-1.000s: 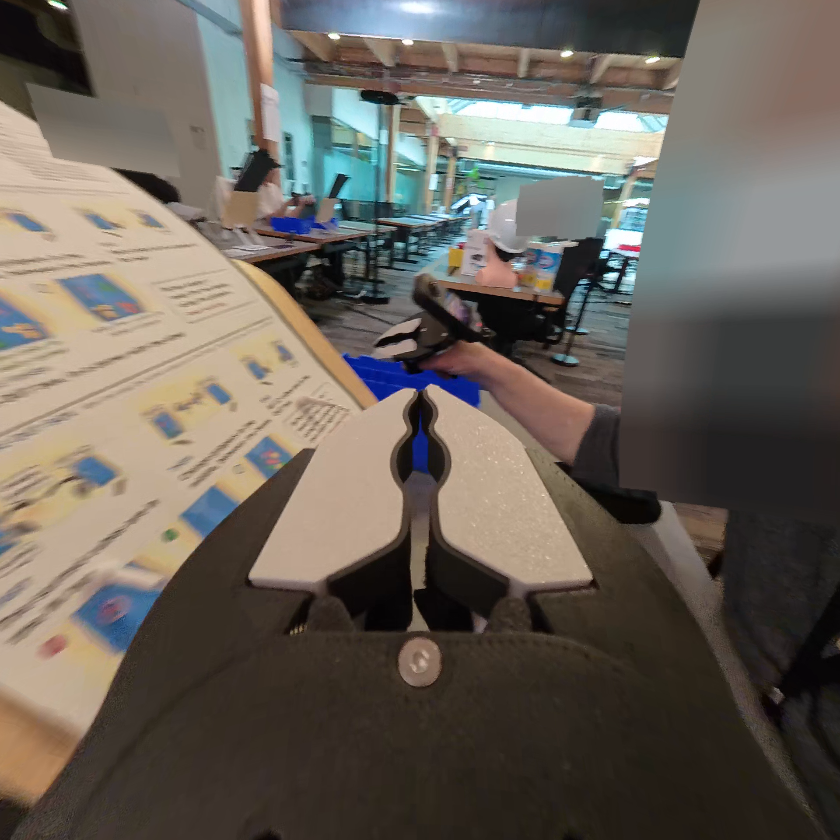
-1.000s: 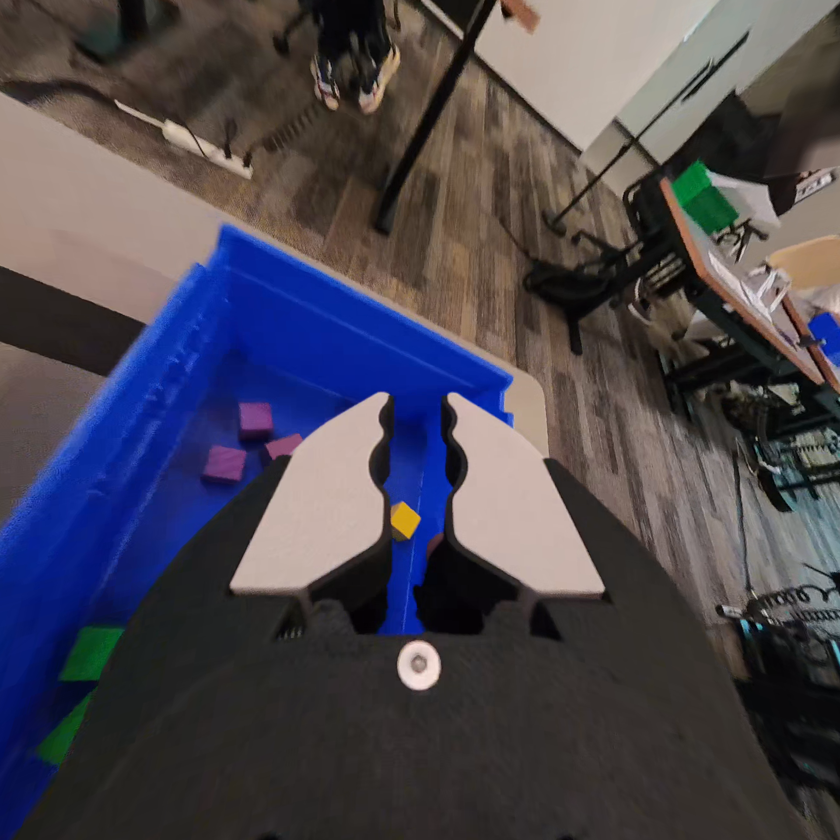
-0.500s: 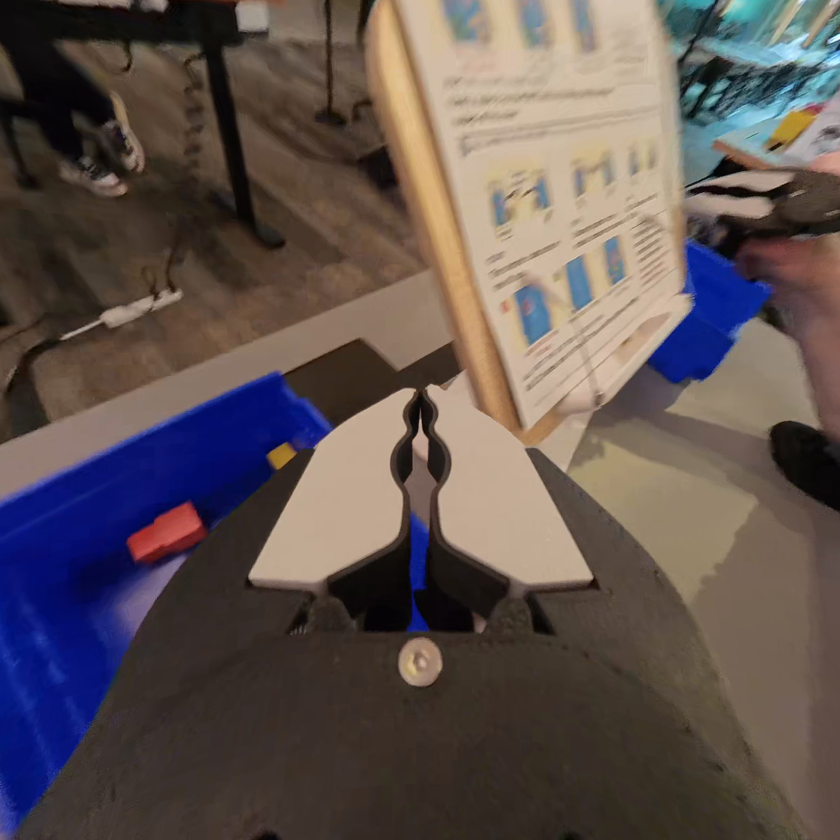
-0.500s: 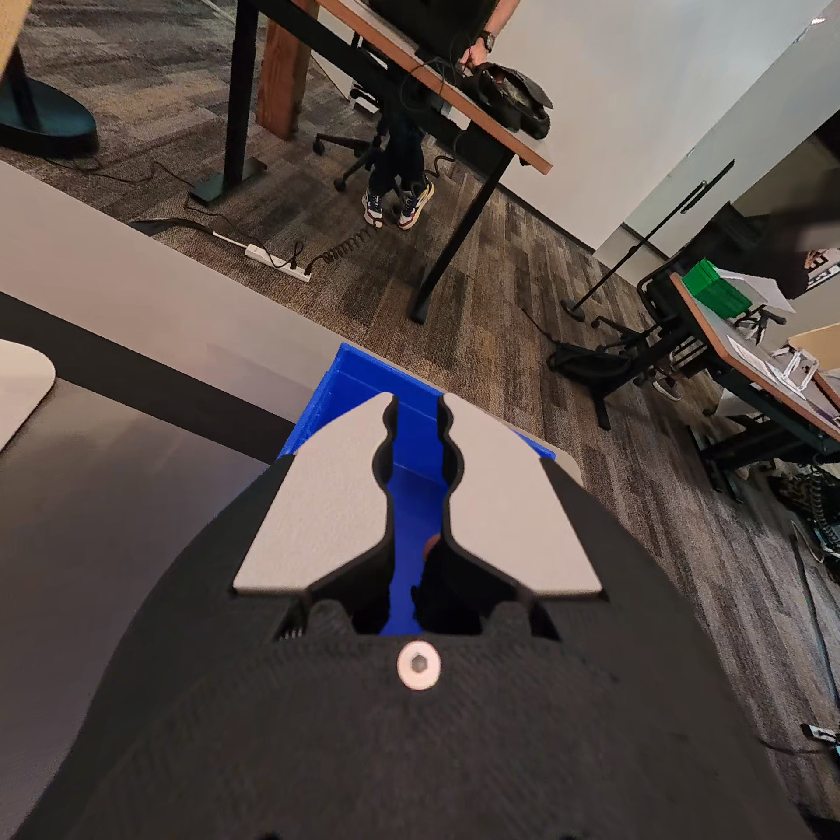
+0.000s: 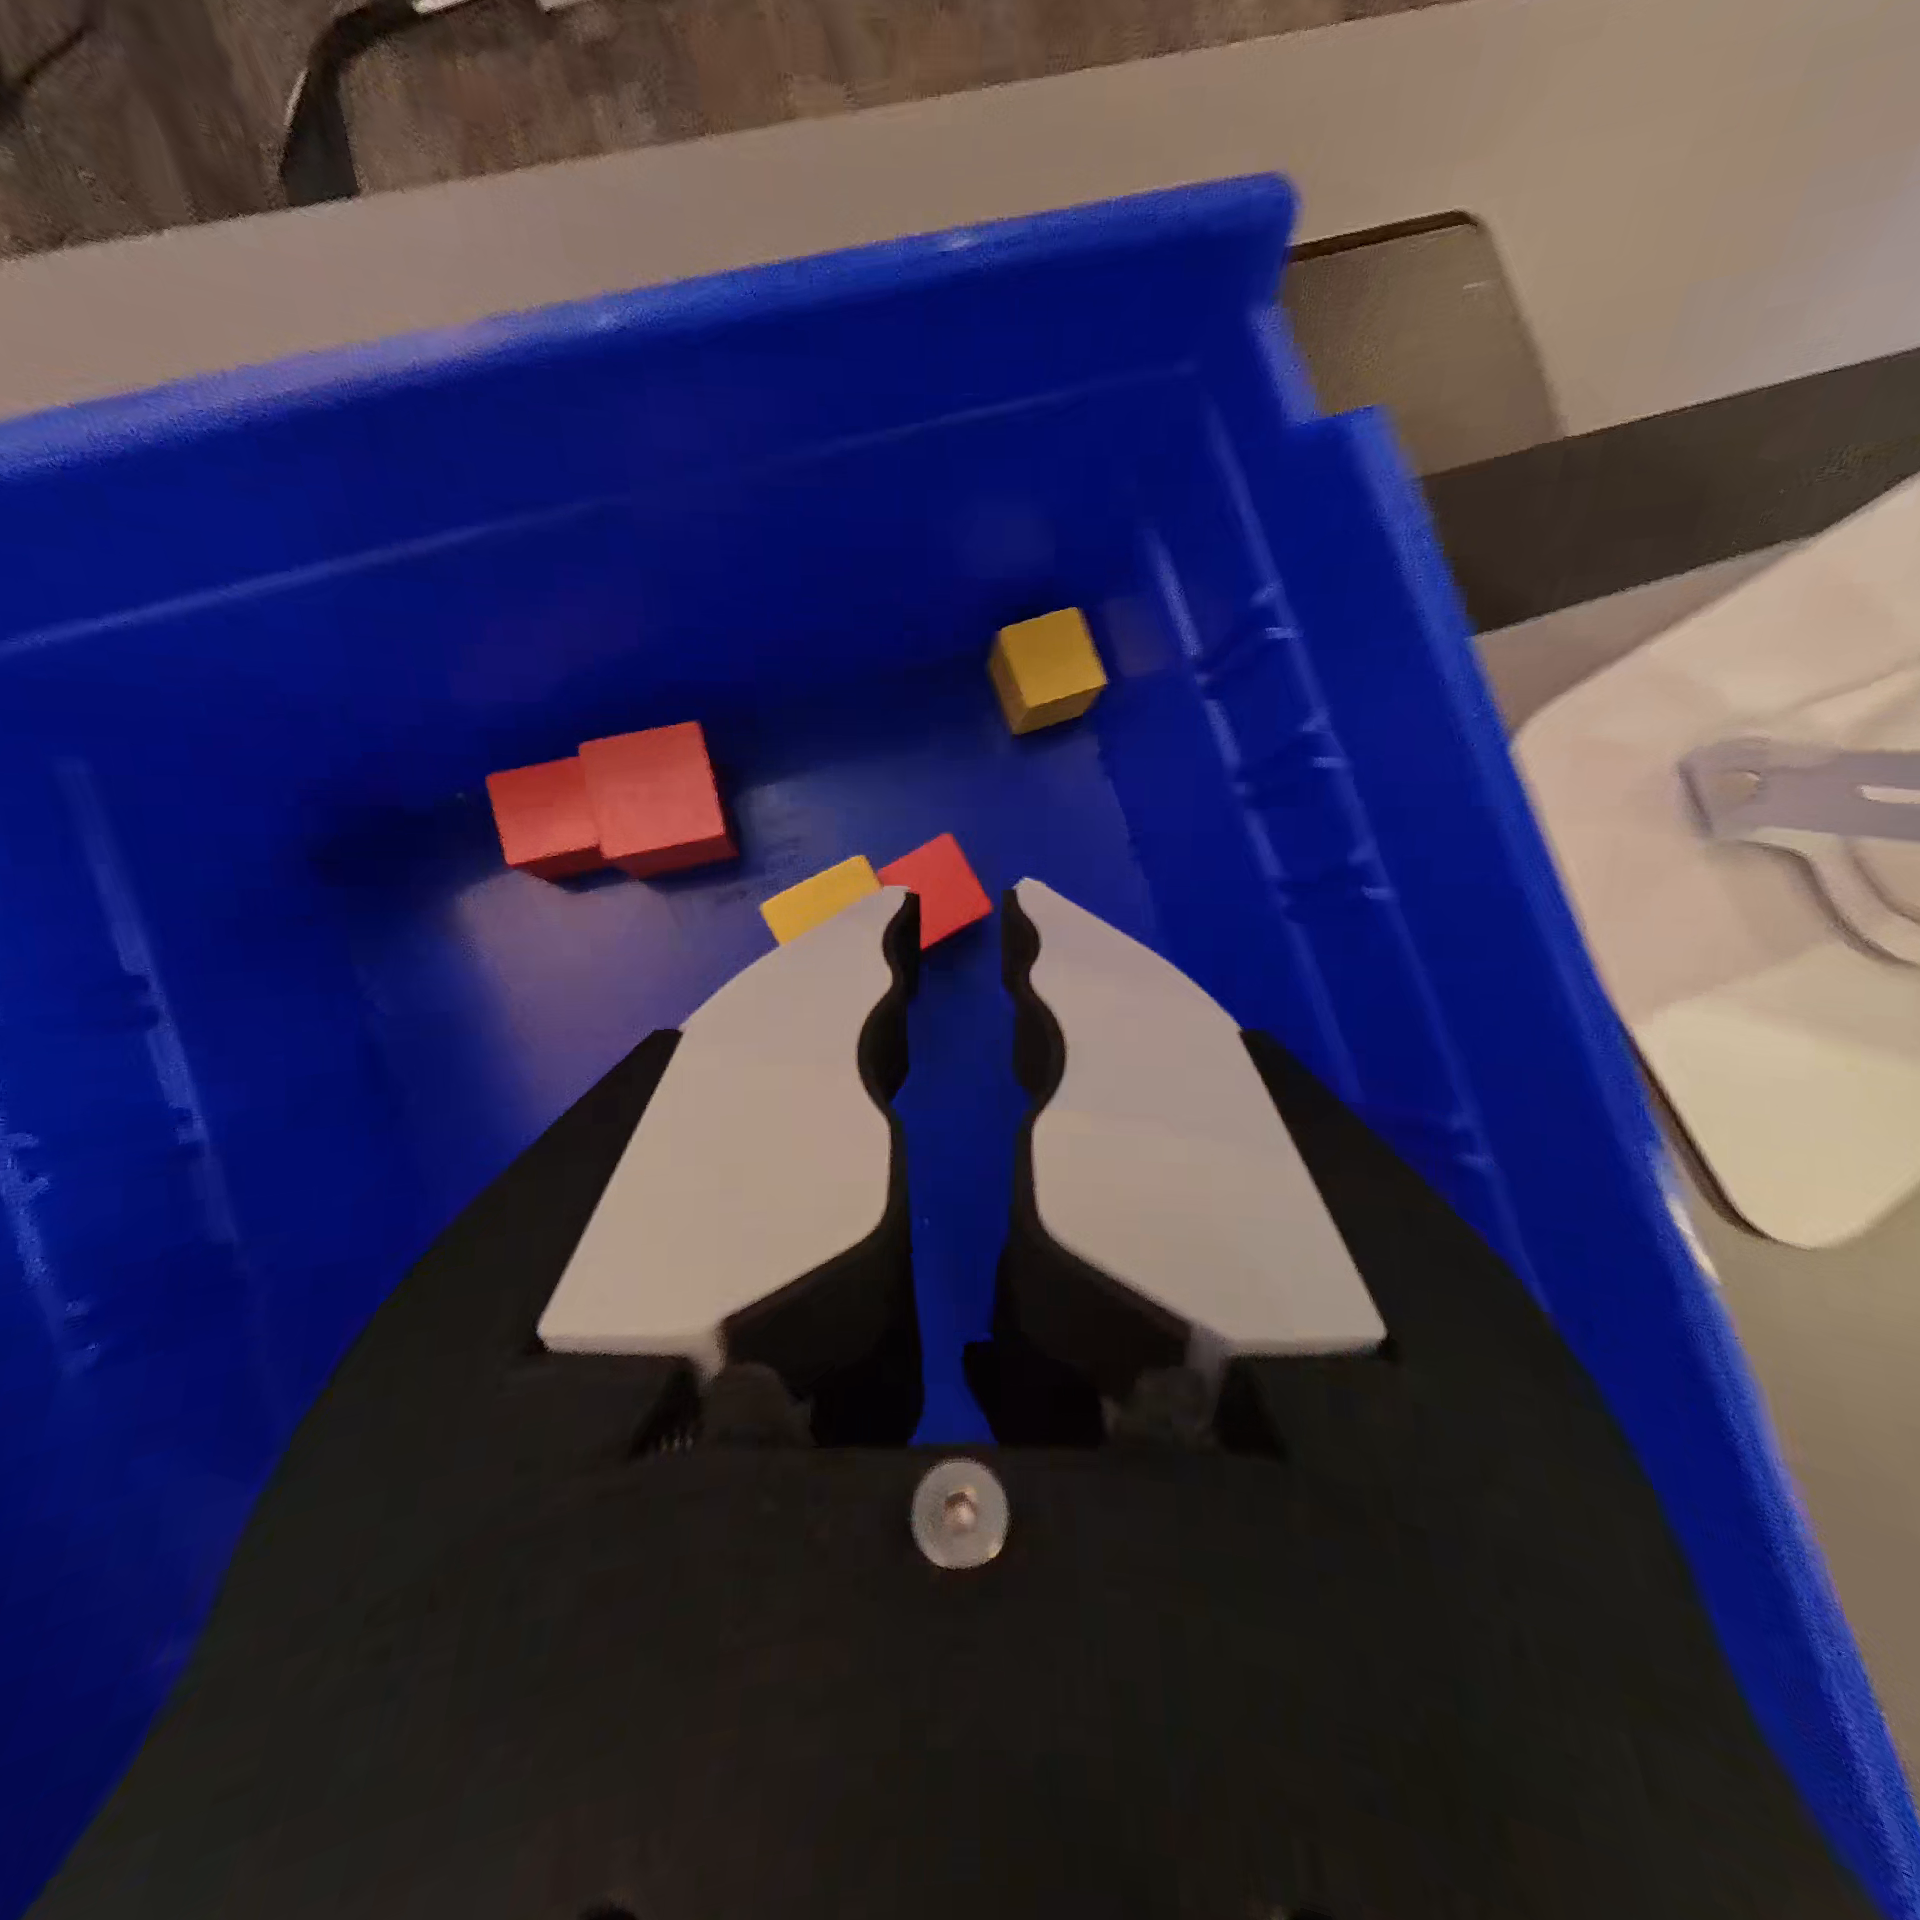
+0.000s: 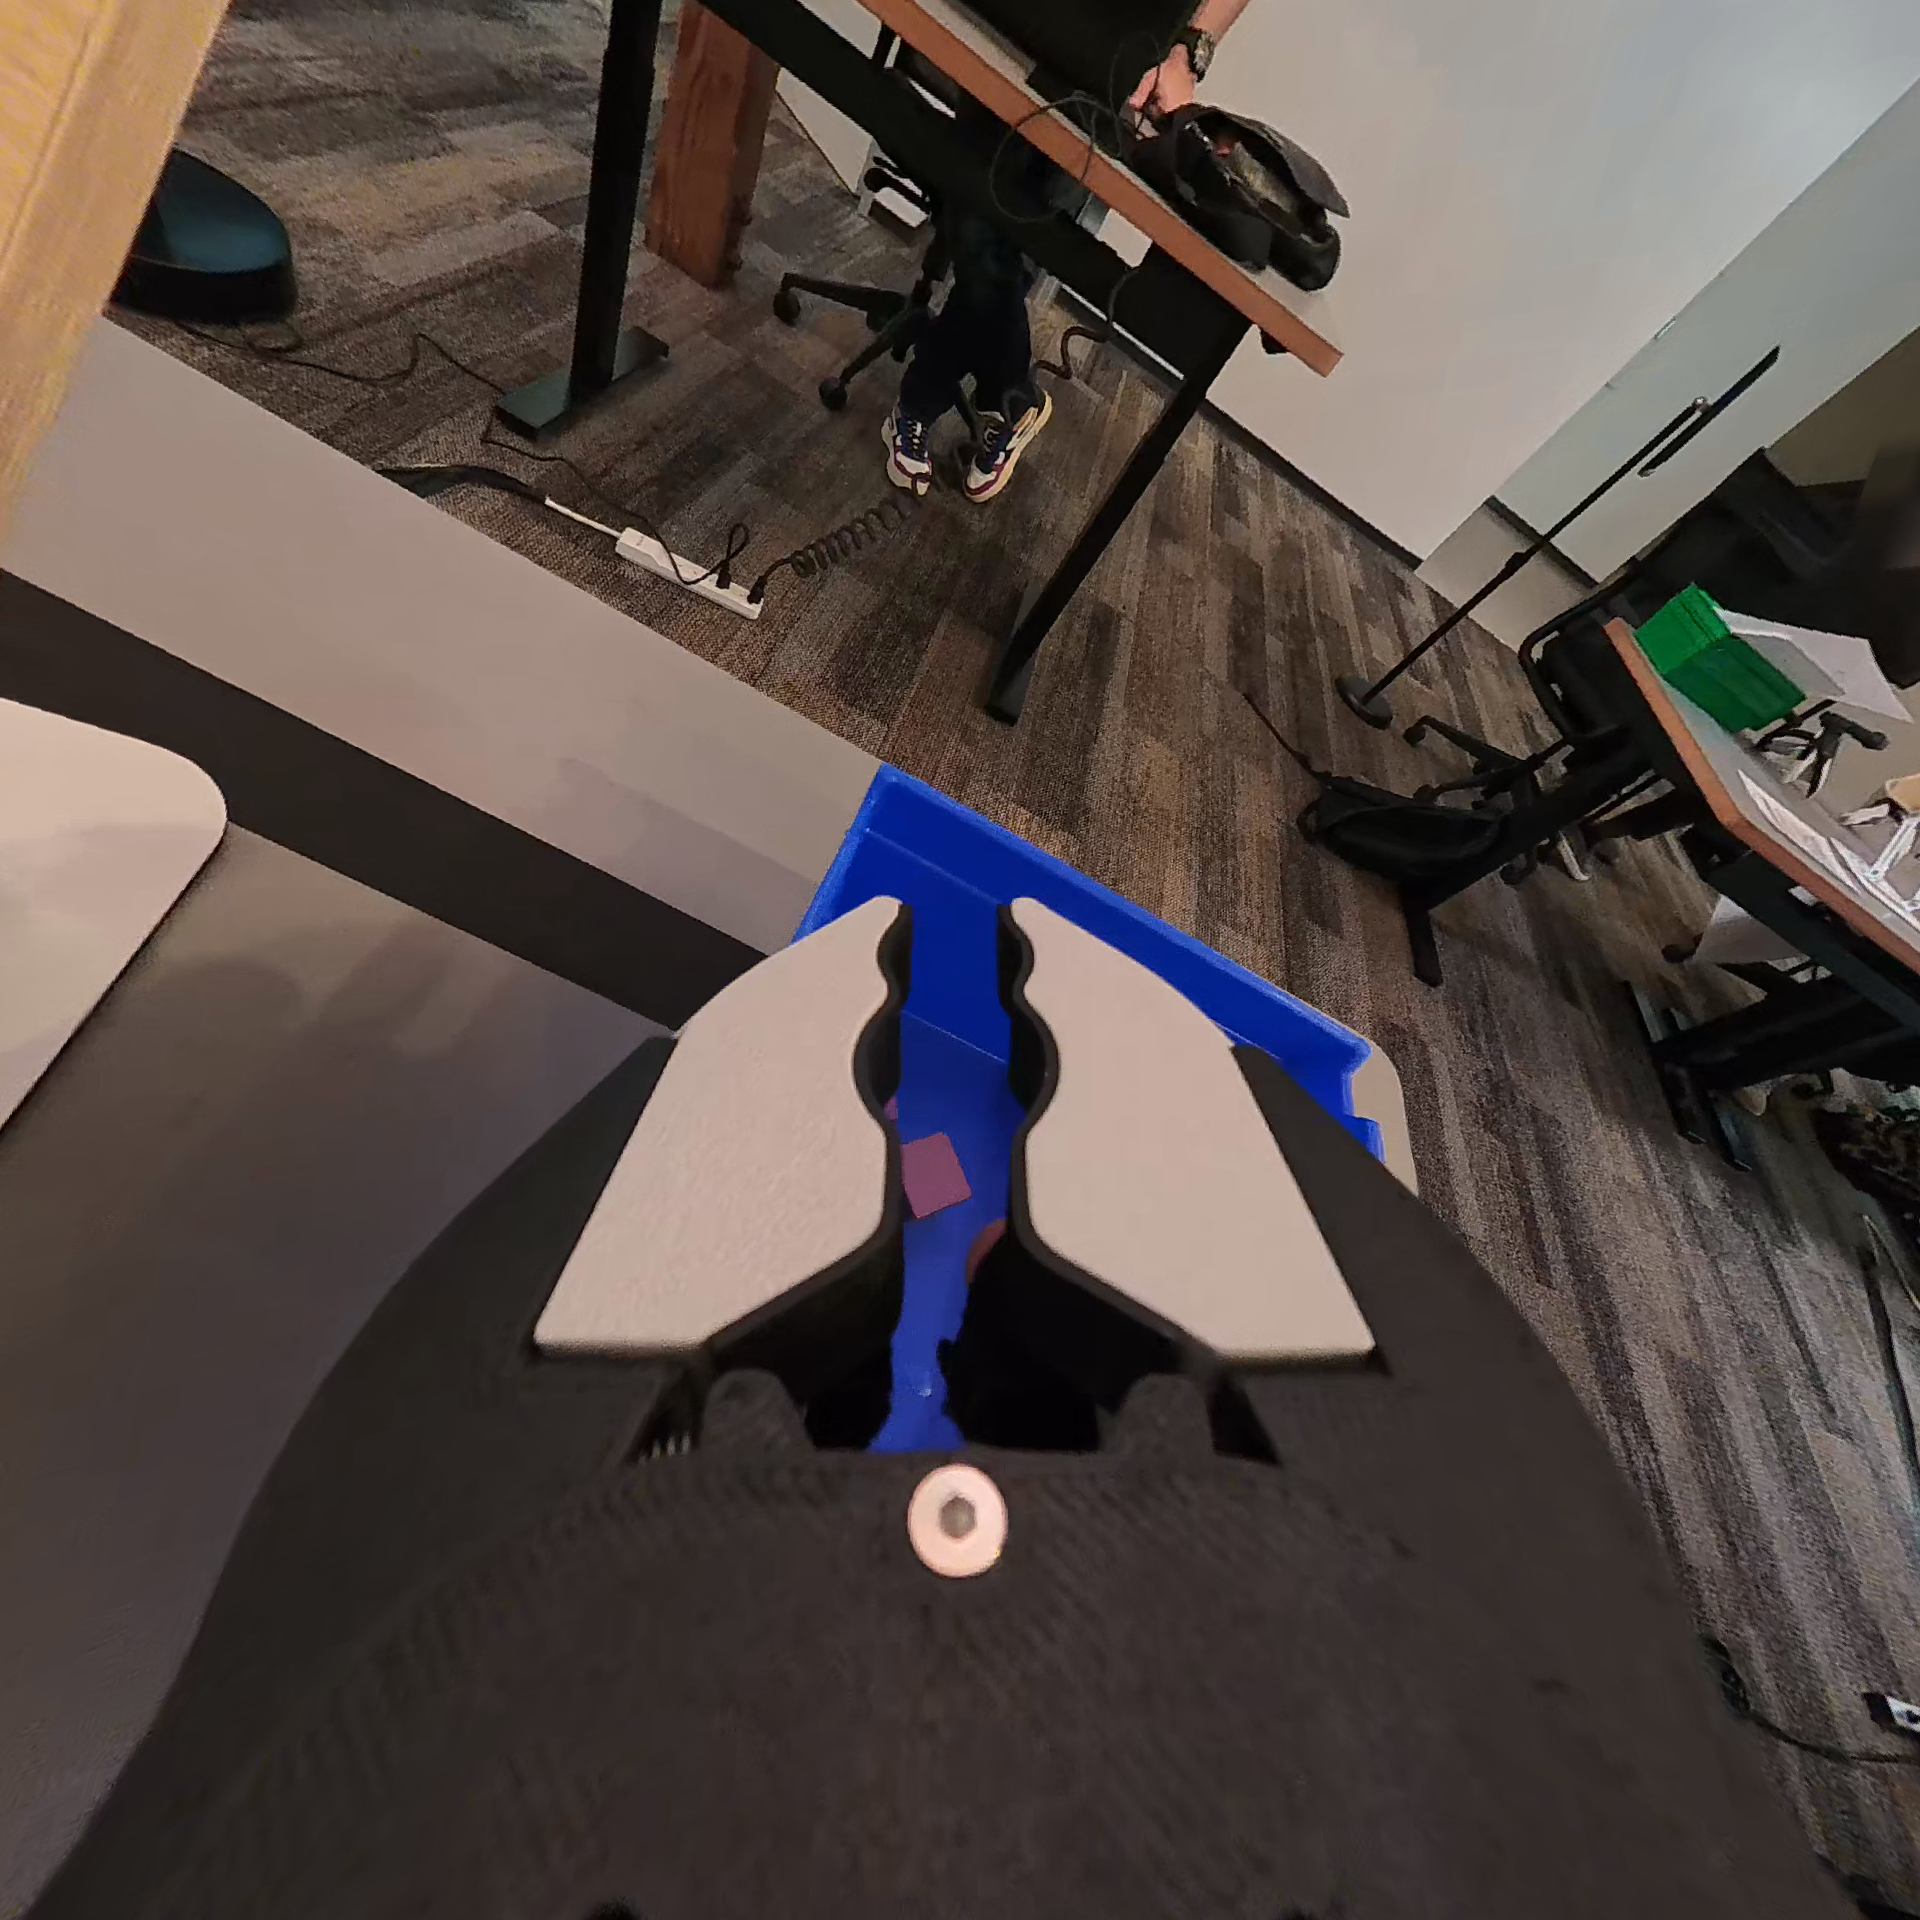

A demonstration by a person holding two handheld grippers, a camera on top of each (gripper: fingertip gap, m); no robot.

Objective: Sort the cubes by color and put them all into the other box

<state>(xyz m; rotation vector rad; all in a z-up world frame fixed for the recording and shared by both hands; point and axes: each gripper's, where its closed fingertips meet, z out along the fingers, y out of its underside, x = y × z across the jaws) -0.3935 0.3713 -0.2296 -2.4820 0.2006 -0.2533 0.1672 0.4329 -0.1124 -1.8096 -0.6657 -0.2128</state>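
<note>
As you hover over both boxes, your jaws grip nothing.
Left gripper (image 5: pixel 958 899) stands slightly parted above the blue plastic box (image 5: pixel 623 343) by a red wooden cube (image 5: pixel 940 886); right gripper (image 6: pixel 954 914) likewise.

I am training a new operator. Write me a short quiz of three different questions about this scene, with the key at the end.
1. How many red cubes lie in the box in the left wrist view?
2. True or false: the left hand-held gripper grips a yellow cube.
3. Through the right hand-held gripper one cube shows in the box. Its colour: A green, B purple, C yellow?

Key: 1. Three; two touch, one lies near the fingertips. 2. False; the fingers stand apart with nothing between them. 3. B.
</note>
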